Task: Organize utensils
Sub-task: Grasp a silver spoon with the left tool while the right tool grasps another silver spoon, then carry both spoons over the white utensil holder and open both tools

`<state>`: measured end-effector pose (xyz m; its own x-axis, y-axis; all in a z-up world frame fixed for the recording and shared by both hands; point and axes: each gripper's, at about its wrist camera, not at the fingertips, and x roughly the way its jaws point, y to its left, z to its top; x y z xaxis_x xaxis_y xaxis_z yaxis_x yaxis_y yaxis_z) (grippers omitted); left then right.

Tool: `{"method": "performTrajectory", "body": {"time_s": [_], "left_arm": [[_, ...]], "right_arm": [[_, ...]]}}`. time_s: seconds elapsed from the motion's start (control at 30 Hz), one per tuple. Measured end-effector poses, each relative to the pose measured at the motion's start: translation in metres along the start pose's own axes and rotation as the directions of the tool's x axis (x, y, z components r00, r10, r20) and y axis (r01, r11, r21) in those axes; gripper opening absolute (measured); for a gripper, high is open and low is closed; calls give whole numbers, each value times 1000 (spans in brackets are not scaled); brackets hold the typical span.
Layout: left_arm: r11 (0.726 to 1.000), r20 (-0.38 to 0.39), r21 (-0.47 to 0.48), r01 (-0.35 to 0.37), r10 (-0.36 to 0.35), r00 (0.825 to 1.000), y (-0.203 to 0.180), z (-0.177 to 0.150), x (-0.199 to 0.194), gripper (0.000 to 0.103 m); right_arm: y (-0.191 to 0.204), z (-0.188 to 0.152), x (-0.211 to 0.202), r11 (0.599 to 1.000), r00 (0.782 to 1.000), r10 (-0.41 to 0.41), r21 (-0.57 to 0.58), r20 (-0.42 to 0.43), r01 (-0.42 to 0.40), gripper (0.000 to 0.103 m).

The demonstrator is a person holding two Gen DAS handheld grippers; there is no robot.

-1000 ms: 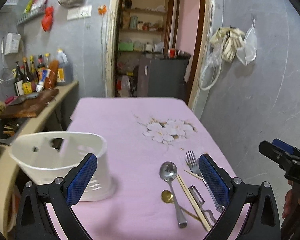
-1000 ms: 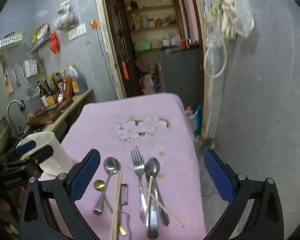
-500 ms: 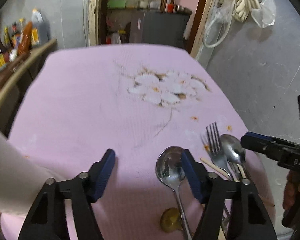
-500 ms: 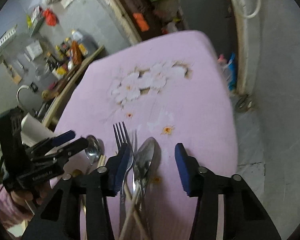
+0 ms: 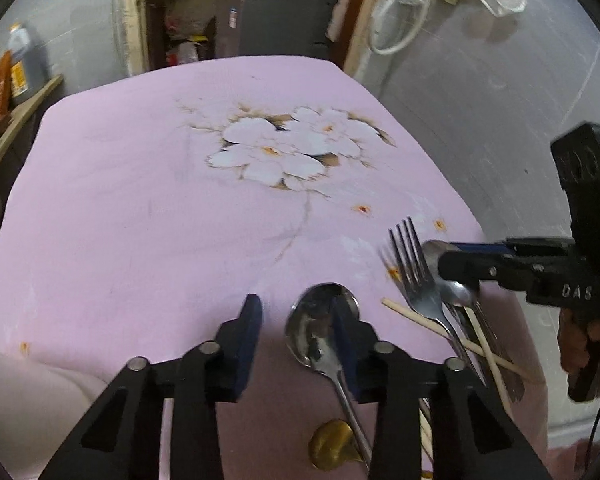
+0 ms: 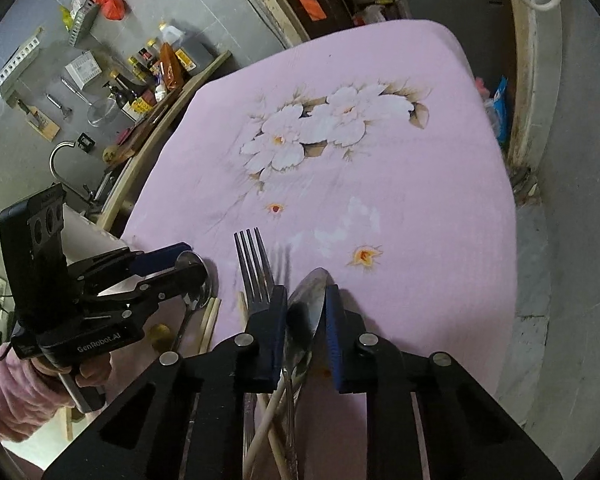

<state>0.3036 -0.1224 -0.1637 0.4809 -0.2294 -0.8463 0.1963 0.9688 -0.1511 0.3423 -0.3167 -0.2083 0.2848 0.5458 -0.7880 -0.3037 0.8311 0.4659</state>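
Left wrist view
Left gripper (image 5: 296,316): jaws have just been closing and now stand narrow but apart; its right pad overlaps the bowl of a steel spoon (image 5: 320,332), and only bare cloth lies between the pads, so nothing is gripped.
Gold spoon (image 5: 334,450): lies beside that spoon's handle, near the bottom edge.
Fork (image 5: 418,280): lies to the right, crossing the wooden chopsticks (image 5: 424,320).
Pink floral tablecloth (image 5: 140,200): carries all the utensils.

Right wrist view
Right gripper (image 6: 306,308): jaws have just been closing; the pads now pinch the tilted bowl of a large steel spoon (image 6: 310,300).
Fork (image 6: 254,264): lies just left of that spoon, tines pointing away.
Chopsticks (image 6: 210,324): lie between the fork and the left gripper (image 6: 180,262).
Person's hand (image 6: 60,368): in a pink sleeve (image 6: 8,396), holds the left gripper's handle.
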Motion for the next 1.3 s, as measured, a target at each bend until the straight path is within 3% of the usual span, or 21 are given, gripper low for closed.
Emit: {"method": "performTrajectory", "body": {"time_s": [0.13, 0.23, 0.47, 0.67, 0.77, 1.0, 1.2, 1.3], "left_arm": [[999, -27, 26, 26, -25, 999, 0, 3, -2, 12], [999, -33, 29, 28, -27, 999, 0, 4, -7, 5], [997, 13, 72, -25, 24, 1000, -11, 2, -34, 4], [997, 119, 38, -60, 55, 991, -13, -9, -79, 4], [997, 181, -4, -73, 72, 981, -8, -15, -105, 4], [991, 323, -89, -96, 120, 939, 16, -10, -169, 4], [978, 415, -139, -154, 198, 888, 65, 0, -236, 4], [960, 455, -173, -219, 275, 847, 99, 5, -268, 4]], "right_arm": [[-3, -1, -1, 997, 999, 50, 50, -3, -50, 10], [-4, -5, -5, 992, 996, 88, 94, 7, -88, 7], [7, -23, -22, 981, 992, 119, 148, 49, -125, 2], [28, -47, -56, 981, 984, 95, 155, 148, -118, 2], [42, -58, -77, 978, 971, 83, 168, 224, -123, 2], [96, -63, -125, 976, 891, 98, 134, 443, -173, 2], [164, -31, -132, 963, 793, 214, 11, 570, -268, 2], [203, -10, -122, 946, 737, 284, -52, 613, -321, 2]]}}
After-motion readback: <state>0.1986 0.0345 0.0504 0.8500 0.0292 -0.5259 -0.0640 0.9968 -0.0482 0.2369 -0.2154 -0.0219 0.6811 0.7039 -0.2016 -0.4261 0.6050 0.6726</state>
